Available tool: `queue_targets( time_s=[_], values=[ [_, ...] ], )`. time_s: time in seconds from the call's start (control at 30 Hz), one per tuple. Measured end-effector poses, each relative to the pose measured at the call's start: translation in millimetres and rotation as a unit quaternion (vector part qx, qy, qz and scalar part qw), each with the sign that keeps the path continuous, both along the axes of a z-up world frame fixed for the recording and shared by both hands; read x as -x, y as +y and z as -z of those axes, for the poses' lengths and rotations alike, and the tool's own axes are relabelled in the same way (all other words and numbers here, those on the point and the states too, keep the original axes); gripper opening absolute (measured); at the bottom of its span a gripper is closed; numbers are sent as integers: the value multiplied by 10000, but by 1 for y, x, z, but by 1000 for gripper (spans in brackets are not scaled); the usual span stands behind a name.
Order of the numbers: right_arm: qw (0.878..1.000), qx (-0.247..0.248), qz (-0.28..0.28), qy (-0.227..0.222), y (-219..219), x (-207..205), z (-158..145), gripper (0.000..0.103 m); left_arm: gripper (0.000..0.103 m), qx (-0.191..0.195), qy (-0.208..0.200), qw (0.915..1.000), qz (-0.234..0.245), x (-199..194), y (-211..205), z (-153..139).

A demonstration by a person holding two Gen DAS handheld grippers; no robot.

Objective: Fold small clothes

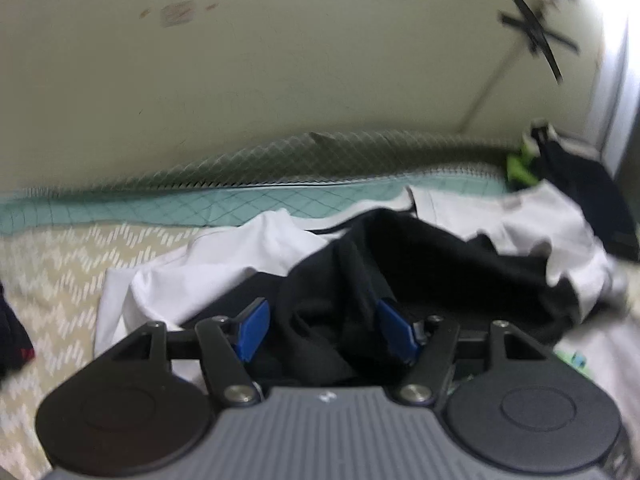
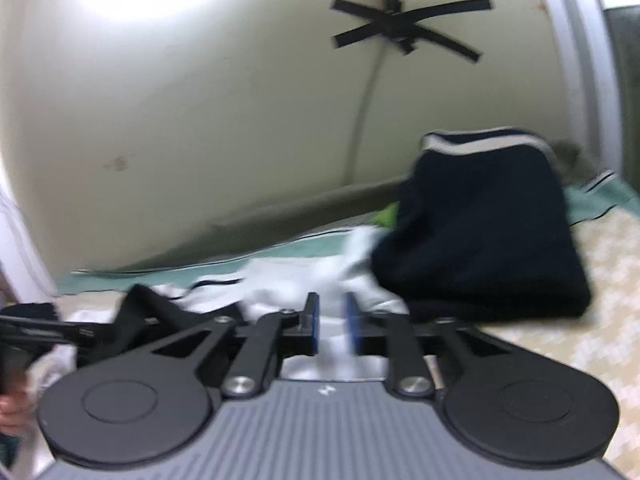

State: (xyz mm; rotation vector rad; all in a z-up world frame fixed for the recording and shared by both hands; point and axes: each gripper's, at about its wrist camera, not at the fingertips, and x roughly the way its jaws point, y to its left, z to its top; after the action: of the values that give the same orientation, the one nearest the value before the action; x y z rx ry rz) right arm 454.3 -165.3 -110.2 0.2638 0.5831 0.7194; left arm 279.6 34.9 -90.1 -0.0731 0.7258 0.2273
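In the left wrist view my left gripper [image 1: 322, 326] is open, its blue pads on either side of a bunched black garment [image 1: 420, 256] that lies between them. White garments [image 1: 208, 268] lie under and around the black one. In the right wrist view my right gripper [image 2: 334, 320] is nearly closed on a fold of white cloth [image 2: 332, 340] running between its blue pads. The black garment [image 2: 140, 312] shows at the left there, beside the other gripper tool [image 2: 40, 330] and a hand.
A folded dark navy garment with a white stripe [image 2: 484, 232] lies at the right on the patterned bedspread [image 2: 580, 340]. A green item [image 1: 520, 168] sits by the wall. A teal blanket [image 1: 120, 212] runs along the wall. Black tape crosses [image 2: 404, 28] mark the wall.
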Motion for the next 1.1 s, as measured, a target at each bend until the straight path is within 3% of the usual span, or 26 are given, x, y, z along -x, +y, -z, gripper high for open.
queue_targets(
  time_s=[0.03, 0.07, 0.1, 0.2, 0.33, 0.37, 0.43, 0.47, 0.5, 0.57, 0.67, 0.77, 0.8, 0.83, 0.87, 0.93, 0.97, 1.0, 1.07, 1.1],
  values=[
    [10000, -37, -84, 3, 4, 3, 0, 57, 44, -192, 32, 9998, 11, -2, -6, 2],
    [9998, -29, -176, 4, 9, 5, 1, 56, 11, -343, 94, 9994, 24, -4, -10, 4],
    [9996, 68, -257, -16, 16, 7, 1, 56, 4, -405, 182, 9990, 42, -6, -12, 5],
    [9976, 529, -405, -164, 30, 12, 1, 52, 3, -621, 17, 9981, -17, 2, -6, -7],
    [9954, 906, -299, 33, 27, -2, 16, 37, 3, -1545, -389, 9872, 24, 31, 7, -39],
    [9959, 851, -244, 186, 22, -7, 23, 29, 3, -1640, -410, 9855, 122, 38, 9, -45],
    [9969, 690, -239, 278, 16, -8, 26, 29, 3, -2062, -197, 9782, 152, 45, 10, -48],
    [9967, 724, -279, 249, 16, -6, 25, 34, 9, -2421, -17, 9702, 110, 46, 11, -43],
    [9964, 735, -368, 200, 16, -3, 23, 41, 13, -2503, 143, 9679, 157, 49, 14, -39],
    [9962, 698, -498, 131, 16, 1, 18, 42, 18, -1953, 230, 9804, 157, 56, 32, -40],
    [9988, 333, -365, -60, 8, -3, -1, 42, 21, -828, -111, 9960, -302, 62, 64, -50],
    [9985, 465, -115, -266, 19, -27, -22, 45, 29, 226, -556, 9964, -594, 62, 87, -55],
    [9979, 578, -96, -267, 27, -36, -25, 50, 29, 459, -687, 9949, -580, 59, 88, -55],
    [9972, 705, -191, -190, 36, -47, -24, 63, 29, 620, -772, 9937, -525, 55, 87, -52],
    [9958, 852, -344, -51, 45, -58, -20, 66, 28, 738, -804, 9930, -458, 49, 82, -48],
    [9895, 1280, -605, 296, 66, -76, -3, 52, 28, 787, -726, 9937, -323, 38, 71, -37],
    [9841, 1620, -691, 250, 77, -80, 8, 27, 29, 650, -580, 9956, -334, 31, 66, -28],
    [9801, 1896, -570, -112, 82, -79, 12, 0, 29, 397, -368, 9977, -420, 22, 61, -18],
    [9818, 1878, -259, -57, 80, -88, 16, 0, 32, -294, 130, 9976, -618, 4, 52, 6],
    [9859, 1667, -71, 144, 75, -93, 16, 0, 34, -615, 70, 9962, -614, 3, 47, 13]
  ],
)
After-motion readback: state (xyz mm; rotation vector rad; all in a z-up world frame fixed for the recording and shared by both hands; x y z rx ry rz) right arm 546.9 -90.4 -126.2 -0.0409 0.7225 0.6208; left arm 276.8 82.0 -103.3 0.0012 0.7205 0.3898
